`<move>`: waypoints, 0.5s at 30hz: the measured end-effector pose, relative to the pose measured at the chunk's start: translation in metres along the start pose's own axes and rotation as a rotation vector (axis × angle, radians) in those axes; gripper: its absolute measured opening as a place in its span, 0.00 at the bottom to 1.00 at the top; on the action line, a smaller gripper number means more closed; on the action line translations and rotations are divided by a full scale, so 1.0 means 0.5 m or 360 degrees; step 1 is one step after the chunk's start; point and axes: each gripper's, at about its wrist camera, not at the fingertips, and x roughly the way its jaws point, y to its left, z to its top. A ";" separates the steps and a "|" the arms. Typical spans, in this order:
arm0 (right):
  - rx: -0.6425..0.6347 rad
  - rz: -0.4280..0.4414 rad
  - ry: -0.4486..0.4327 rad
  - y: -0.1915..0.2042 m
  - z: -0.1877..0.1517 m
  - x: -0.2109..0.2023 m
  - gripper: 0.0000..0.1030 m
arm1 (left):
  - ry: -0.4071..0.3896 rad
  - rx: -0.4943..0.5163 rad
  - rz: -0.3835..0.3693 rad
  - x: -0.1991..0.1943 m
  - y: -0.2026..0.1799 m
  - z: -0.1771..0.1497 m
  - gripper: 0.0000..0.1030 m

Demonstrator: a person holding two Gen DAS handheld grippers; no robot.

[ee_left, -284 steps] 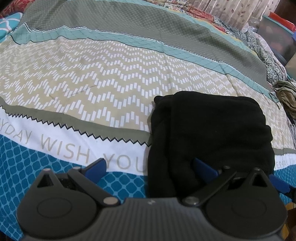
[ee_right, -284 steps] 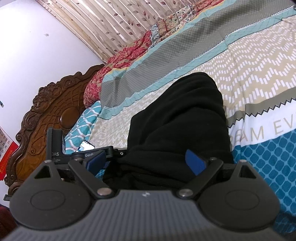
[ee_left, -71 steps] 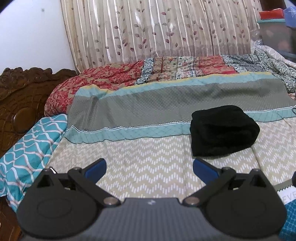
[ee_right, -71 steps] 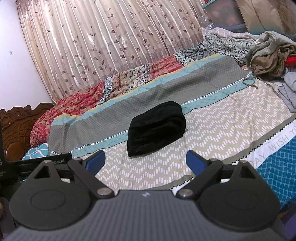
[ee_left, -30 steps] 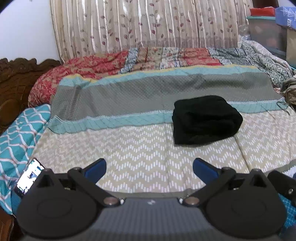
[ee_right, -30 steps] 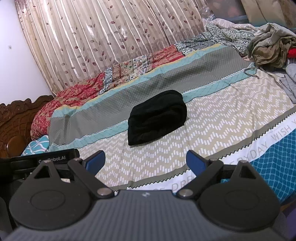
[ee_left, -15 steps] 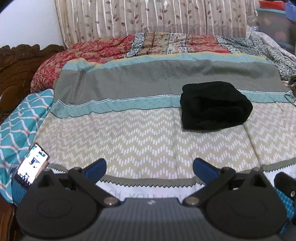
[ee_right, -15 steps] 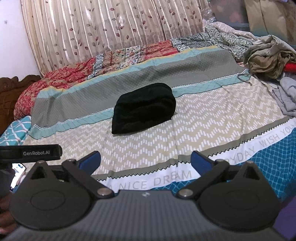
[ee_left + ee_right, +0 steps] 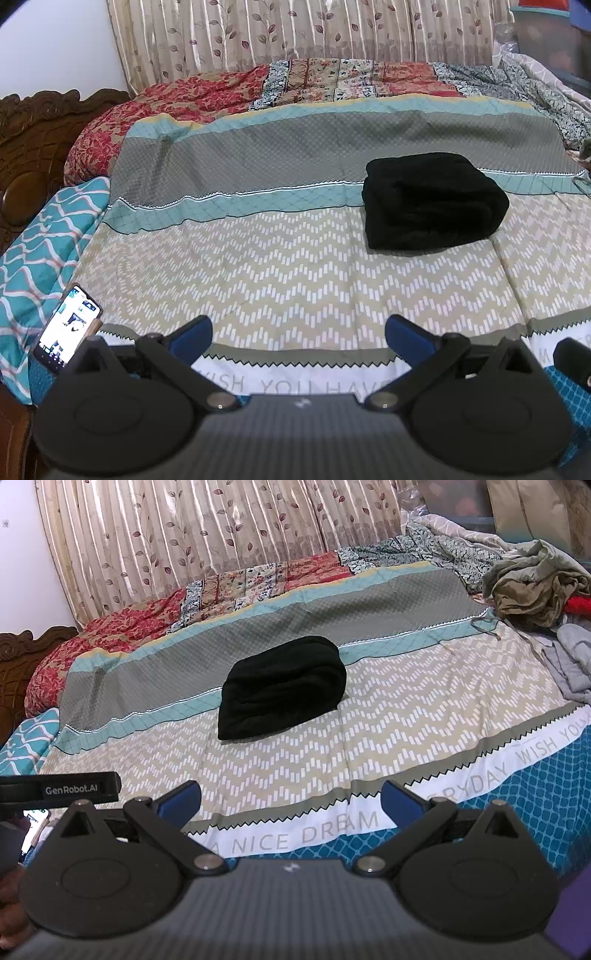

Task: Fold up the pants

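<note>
The black pants (image 9: 432, 201) lie folded into a thick bundle on the patterned bedspread (image 9: 295, 273), right of centre in the left wrist view. From the right wrist they (image 9: 282, 686) sit mid-bed, well beyond the fingers. My left gripper (image 9: 298, 332) hovers over the near edge of the bed, open, nothing between its blue pads. My right gripper (image 9: 290, 798) is open wide too, empty, far short of the pants. Part of the left gripper's body (image 9: 61, 787) shows at the left edge of the right wrist view.
A lit phone (image 9: 66, 328) rests at the bed's left edge by a teal pillow (image 9: 40, 240). A carved wooden headboard (image 9: 33, 140) stands left. Crumpled clothes (image 9: 532, 587) pile at the right. A red floral quilt (image 9: 229, 92) and curtains (image 9: 295, 33) lie behind.
Both grippers stayed back from the folded pants and tilted slightly downward, so more of the near bedspread and its lettering shows. The pants have not moved.
</note>
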 end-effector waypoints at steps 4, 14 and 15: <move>0.0011 0.0007 0.0005 -0.001 0.000 0.001 1.00 | 0.0007 0.0018 0.0007 0.001 -0.004 0.000 1.00; 0.0030 0.0031 0.0020 -0.002 0.001 0.002 1.00 | 0.0018 0.0073 0.0007 -0.003 -0.017 -0.004 1.00; 0.0030 0.0032 0.0023 -0.001 0.001 0.003 1.00 | 0.0021 0.0076 0.0006 -0.002 -0.017 -0.004 1.00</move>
